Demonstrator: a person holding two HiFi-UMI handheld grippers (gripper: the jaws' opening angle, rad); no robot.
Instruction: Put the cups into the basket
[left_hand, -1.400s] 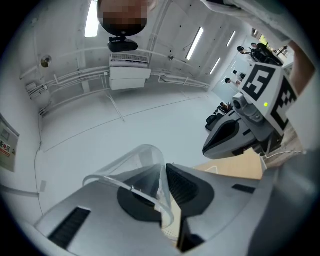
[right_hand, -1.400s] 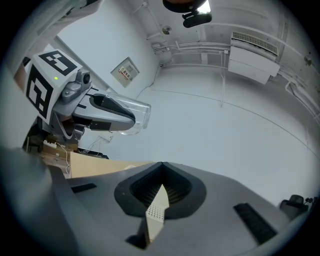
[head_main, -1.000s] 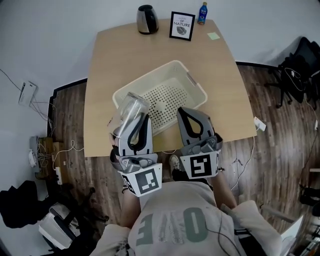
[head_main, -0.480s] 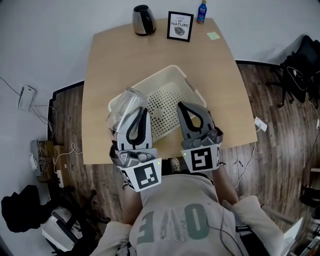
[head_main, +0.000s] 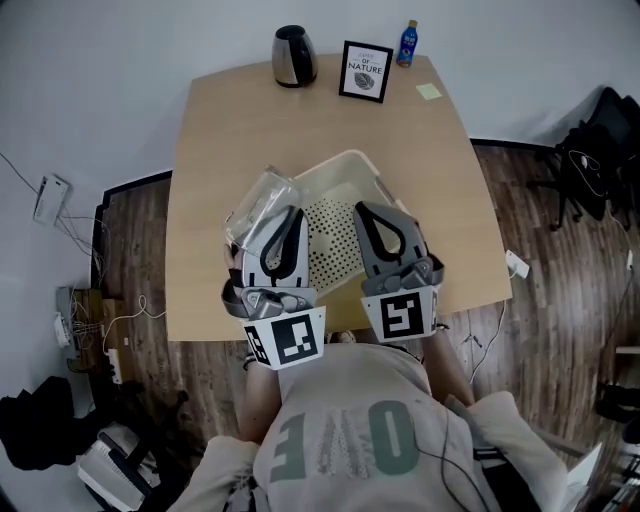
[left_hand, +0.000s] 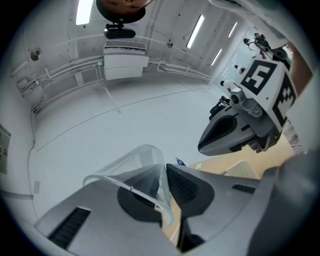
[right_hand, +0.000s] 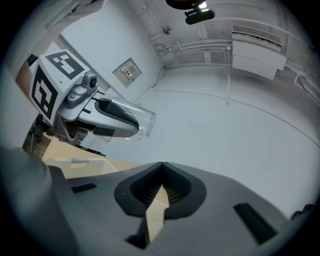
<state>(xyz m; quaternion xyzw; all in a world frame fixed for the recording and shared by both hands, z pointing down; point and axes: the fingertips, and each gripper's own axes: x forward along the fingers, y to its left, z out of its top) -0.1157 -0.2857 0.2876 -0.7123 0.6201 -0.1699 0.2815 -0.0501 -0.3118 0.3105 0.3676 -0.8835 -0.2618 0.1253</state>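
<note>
My left gripper (head_main: 284, 214) is shut on the wall of a clear plastic cup (head_main: 258, 200), which lies tilted in the air over the left near rim of the cream basket (head_main: 356, 160). In the left gripper view the cup's rim (left_hand: 131, 175) sits pinched between the jaws of the left gripper (left_hand: 164, 169). My right gripper (head_main: 384, 216) hovers over the basket's near right part, shut with nothing in it. In the right gripper view the jaw tips of the right gripper (right_hand: 161, 173) meet, and the cup (right_hand: 142, 122) shows at the left.
The basket stands on a light wooden table (head_main: 300, 112). A steel kettle (head_main: 293, 57), a framed print (head_main: 365, 72), a blue bottle (head_main: 406, 44) and a green sticky note (head_main: 429, 91) are along the far edge. Wooden floor and cables surround the table.
Both grippers have moved forward from the table's near edge to over the basket, the left one carrying the cup along. Neither grip has altered.
</note>
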